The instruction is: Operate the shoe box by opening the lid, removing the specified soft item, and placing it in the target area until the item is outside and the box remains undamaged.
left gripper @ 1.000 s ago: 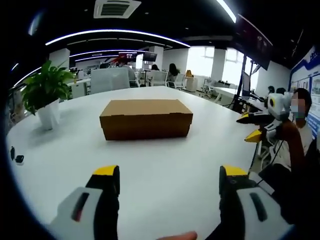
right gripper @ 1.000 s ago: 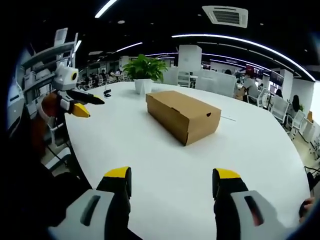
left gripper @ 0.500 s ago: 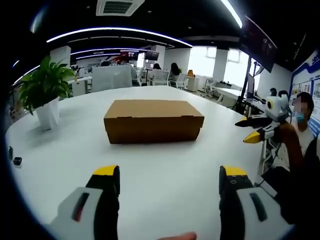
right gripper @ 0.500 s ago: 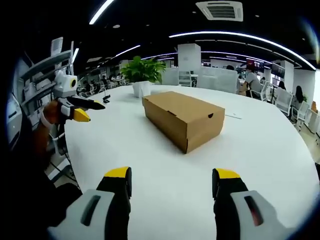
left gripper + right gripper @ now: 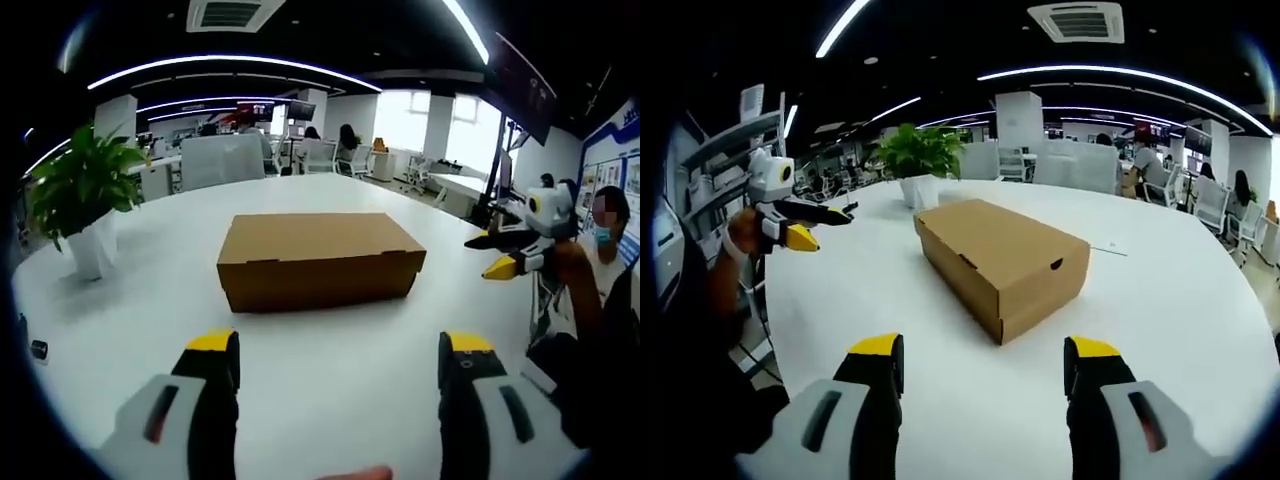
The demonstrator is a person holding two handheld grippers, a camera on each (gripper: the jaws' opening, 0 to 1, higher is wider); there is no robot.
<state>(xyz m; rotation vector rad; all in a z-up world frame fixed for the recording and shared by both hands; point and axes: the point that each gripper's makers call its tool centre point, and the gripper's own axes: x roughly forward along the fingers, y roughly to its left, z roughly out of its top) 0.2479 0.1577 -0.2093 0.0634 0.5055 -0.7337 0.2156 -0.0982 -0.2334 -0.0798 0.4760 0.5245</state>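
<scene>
On white glossy table (image 5: 120, 320): rectangular brown cardboard shoe box (image 5: 318, 258), lid closed | both claws spread wide, empty

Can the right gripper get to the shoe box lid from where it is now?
Probably yes. The right gripper is open and pointed at the closed shoe box, with bare white table between them. The potted plant stands beyond the box, out of the path.
</scene>
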